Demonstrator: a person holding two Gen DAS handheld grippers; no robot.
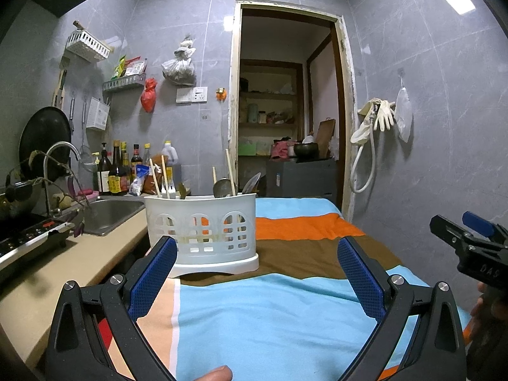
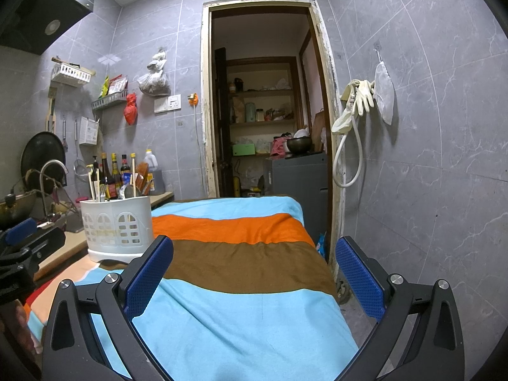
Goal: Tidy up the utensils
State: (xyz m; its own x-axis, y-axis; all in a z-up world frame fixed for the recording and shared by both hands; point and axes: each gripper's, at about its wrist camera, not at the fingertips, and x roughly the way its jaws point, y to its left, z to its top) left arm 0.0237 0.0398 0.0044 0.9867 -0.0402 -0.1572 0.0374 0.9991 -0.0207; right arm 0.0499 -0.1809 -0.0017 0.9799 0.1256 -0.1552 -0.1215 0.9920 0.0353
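Several utensils stood upright in the white perforated plastic utensil caddy (image 1: 203,231), which sat at the far left edge of the table draped in a striped cloth of light blue, orange and brown (image 1: 270,311), right where that edge met the beige worktop (image 1: 63,273). I saw the caddy as a curved-fronted basket with arched cut-outs and small square holes, resting on a matching white drip base.

Inside it I counted wooden chopsticks (image 1: 155,179) rising from the left section with a white-handled piece beside them, and more chopsticks (image 1: 231,171) on the right among metal spoons or ladles (image 1: 221,187); I could not tell exactly which compartment held each spoon. From my right wrist view the same caddy (image 2: 116,230) showed near the cloth's far left corner, utensils bunched above its rim.

My left gripper (image 1: 257,250) hung above the near part of the cloth with its blue-padded fingers (image 1: 152,279) spread wide and nothing between them, the left pad overlapping the caddy's lower corner in view, though I could not tell whether they touched. My right gripper (image 2: 254,250) was likewise spread wide with nothing in it over the cloth's right side, well apart from the caddy.

Beyond the worktop lay a steel sink (image 1: 109,212) with a curved tap, and a row of dark sauce bottles (image 1: 117,171) against the grey tiled wall.
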